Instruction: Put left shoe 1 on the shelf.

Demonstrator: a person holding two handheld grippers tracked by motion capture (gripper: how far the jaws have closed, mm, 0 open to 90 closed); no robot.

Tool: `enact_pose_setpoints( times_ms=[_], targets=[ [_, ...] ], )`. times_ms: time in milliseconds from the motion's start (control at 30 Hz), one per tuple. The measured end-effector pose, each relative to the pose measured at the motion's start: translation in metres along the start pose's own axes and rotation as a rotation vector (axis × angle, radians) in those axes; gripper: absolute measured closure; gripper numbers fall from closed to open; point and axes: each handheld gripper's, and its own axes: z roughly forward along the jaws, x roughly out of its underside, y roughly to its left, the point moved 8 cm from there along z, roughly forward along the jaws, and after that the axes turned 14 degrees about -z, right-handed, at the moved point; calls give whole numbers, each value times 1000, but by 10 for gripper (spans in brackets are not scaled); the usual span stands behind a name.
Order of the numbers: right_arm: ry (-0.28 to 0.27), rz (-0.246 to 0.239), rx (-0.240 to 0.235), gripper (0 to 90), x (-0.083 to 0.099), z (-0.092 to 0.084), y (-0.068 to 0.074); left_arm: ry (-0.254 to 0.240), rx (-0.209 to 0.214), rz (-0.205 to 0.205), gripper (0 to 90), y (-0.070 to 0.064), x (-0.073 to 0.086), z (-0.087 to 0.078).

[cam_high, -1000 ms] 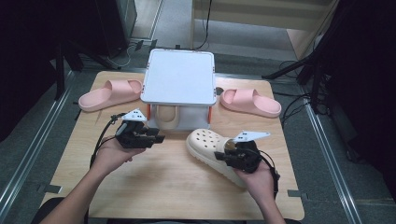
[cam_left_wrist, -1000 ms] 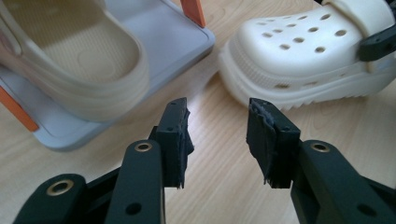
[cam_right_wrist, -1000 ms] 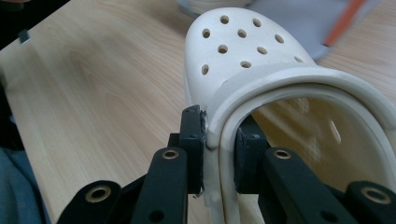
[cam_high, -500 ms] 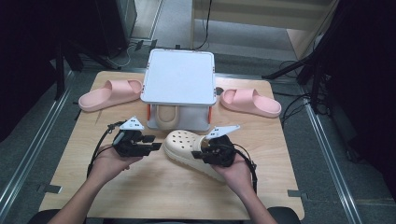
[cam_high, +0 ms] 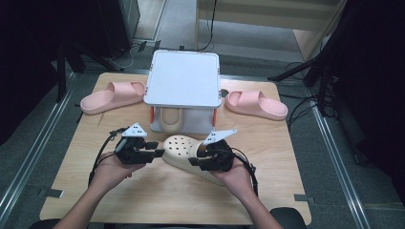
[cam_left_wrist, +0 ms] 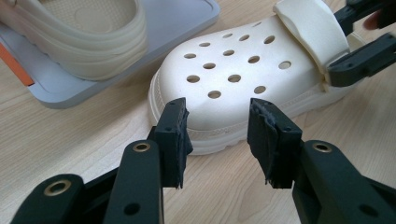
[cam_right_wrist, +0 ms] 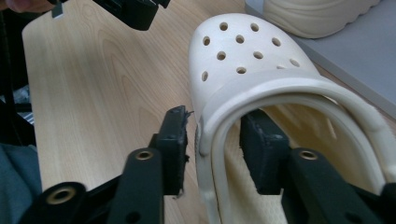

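- Here, nearest the person, the right gripper (cam_high: 206,160) sits at the heel end of the clog (cam_high: 184,149), which lies on the table (cam_high: 86,195) in front of the stand (cam_high: 184,88).
- In the right gripper view its jaws straddle the clog's side wall and heel strap (cam_right_wrist: 261,100): one jaw outside, one inside the shoe. A narrow gap shows between the outer pad and the wall, so they do not press; the jaws have just been opening, with the wall between them.
- The left gripper (cam_high: 155,153) points at the clog's toe (cam_left_wrist: 219,88). Its jaws stand about half open, nothing between them, the tips just short of the toe's sole edge; whether they touch it I cannot tell.
- The clog rests flat on the wood, toe toward the left gripper, close to the stand's base plate (cam_left_wrist: 187,23).
- A second clog (cam_high: 170,119) sits on that base plate, under the stand's top.
- Farther back, a pink slide (cam_high: 112,95) lies left of the stand and another slide (cam_high: 255,105) right of it, both well apart from the grippers.
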Motion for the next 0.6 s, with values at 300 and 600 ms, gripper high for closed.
enact_pose_setpoints(
  times_ms=[300,600],
  targets=[
    [-56,-2,41,669,1,-32,-10,12,7,-10,634,-1,2,2],
    [-44,45,131,880,2,-31,-67,34,18,-27,750,-6,10,17]
  ],
)
